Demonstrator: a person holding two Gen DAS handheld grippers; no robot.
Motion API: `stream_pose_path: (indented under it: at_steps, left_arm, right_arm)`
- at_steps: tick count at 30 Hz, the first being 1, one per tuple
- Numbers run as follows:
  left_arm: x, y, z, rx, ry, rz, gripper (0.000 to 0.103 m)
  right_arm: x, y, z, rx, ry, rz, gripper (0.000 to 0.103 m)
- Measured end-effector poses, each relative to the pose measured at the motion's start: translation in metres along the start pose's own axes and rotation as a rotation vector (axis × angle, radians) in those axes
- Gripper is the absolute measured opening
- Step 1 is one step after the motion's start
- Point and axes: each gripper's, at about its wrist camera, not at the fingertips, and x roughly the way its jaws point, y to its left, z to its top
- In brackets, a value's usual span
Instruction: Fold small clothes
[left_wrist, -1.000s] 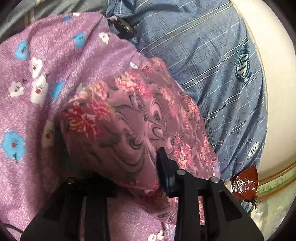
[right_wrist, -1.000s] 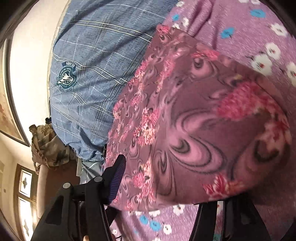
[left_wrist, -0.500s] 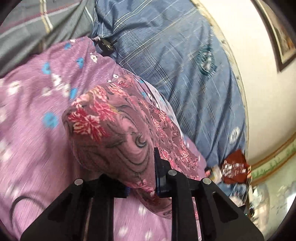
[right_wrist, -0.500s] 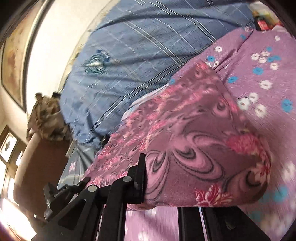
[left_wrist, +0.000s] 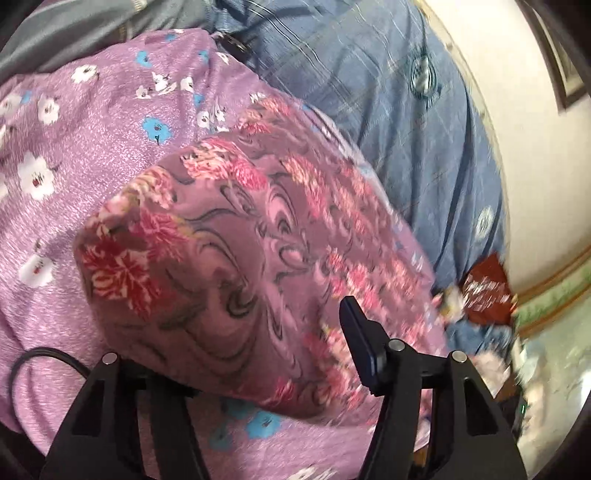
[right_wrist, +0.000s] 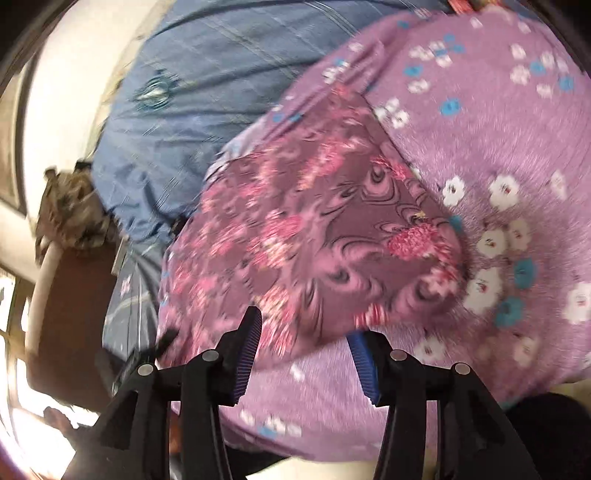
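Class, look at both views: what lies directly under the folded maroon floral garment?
The folded maroon garment rests on a lilac cloth with white and blue flowers, which lies over a blue checked sheet. Whatever is beneath the garment's middle is covered.

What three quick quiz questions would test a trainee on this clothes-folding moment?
1. True or false: the right gripper is clamped on the swirl-print garment.
2. The garment lies on: A) blue plaid sheet B) purple flowered cloth C) bare floor
3. Fill in: the left gripper has its fingers spread ____.

Key: 1 false, its fingers stand apart; 2 B; 3 open.
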Motion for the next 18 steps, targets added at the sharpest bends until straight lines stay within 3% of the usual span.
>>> stream_pose_path:
  at_steps: [3,4,5,7,12,16,18]
  left_arm:
    - [0.000,-0.005,0.002,0.023,-0.034,-0.004,0.061]
    - [0.002,-0.008,0.003,0.033,-0.040,0.005,0.057]
    - [0.003,-0.009,0.003,0.040,-0.050,0.011,0.044]
    - [0.006,-0.011,0.005,0.059,-0.056,0.048,0.028]
    - [0.010,-0.008,0.005,0.082,-0.043,0.056,0.028]
    - [0.018,-0.005,0.010,0.050,-0.010,0.009,0.050]
    - [0.018,-0.008,0.010,0.053,-0.011,0.002,0.052]
  right_arm:
    - [0.003,0.020,0.006,-0.072,-0.026,-0.023,0.026]
    - [0.012,0.028,0.010,-0.078,-0.022,-0.037,0.021]
    - [0.021,0.034,0.012,-0.080,-0.015,-0.051,0.019]
    - [0.037,0.052,0.020,-0.106,-0.013,-0.091,0.019]
    - [0.036,0.086,0.036,-0.142,-0.001,-0.230,0.024]
    - [0.012,0.082,0.032,-0.190,-0.007,-0.250,0.025]
    - [0.004,0.066,0.027,-0.164,0.018,-0.268,0.025]
